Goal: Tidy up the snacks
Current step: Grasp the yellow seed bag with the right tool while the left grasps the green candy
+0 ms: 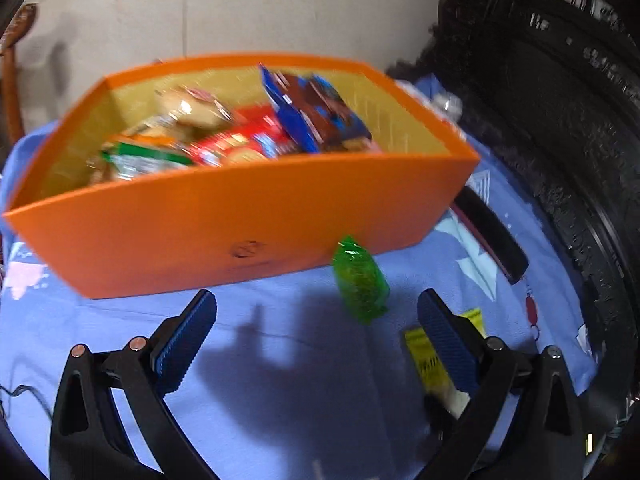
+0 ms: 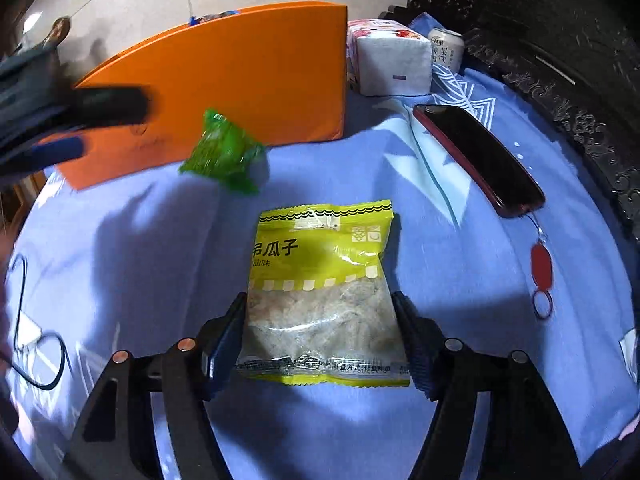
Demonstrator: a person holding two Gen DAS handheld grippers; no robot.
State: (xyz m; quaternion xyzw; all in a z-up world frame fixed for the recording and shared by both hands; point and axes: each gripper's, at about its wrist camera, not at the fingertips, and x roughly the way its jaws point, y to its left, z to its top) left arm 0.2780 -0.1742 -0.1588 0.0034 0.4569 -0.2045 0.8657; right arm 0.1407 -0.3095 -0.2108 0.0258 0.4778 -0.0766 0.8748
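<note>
An orange box [image 1: 240, 224] stands on the blue cloth and holds several snack packets [image 1: 240, 136]. A small green packet [image 1: 360, 280] lies on the cloth just in front of the box; it also shows in the right wrist view [image 2: 224, 152]. My left gripper [image 1: 316, 312] is open and empty, just short of the green packet. A yellow seed packet [image 2: 324, 288] lies flat on the cloth. My right gripper [image 2: 320, 312] has a finger against each side of its lower half. The left gripper shows blurred at the left of the right wrist view [image 2: 80, 124].
A dark phone in a red case [image 2: 480, 156] with a red charm lies right of the packets. A white tissue pack [image 2: 392, 60] and a drink can [image 2: 446, 48] stand behind it. Dark carved furniture [image 2: 560, 60] borders the right side. A black cable [image 2: 36, 360] lies at the left.
</note>
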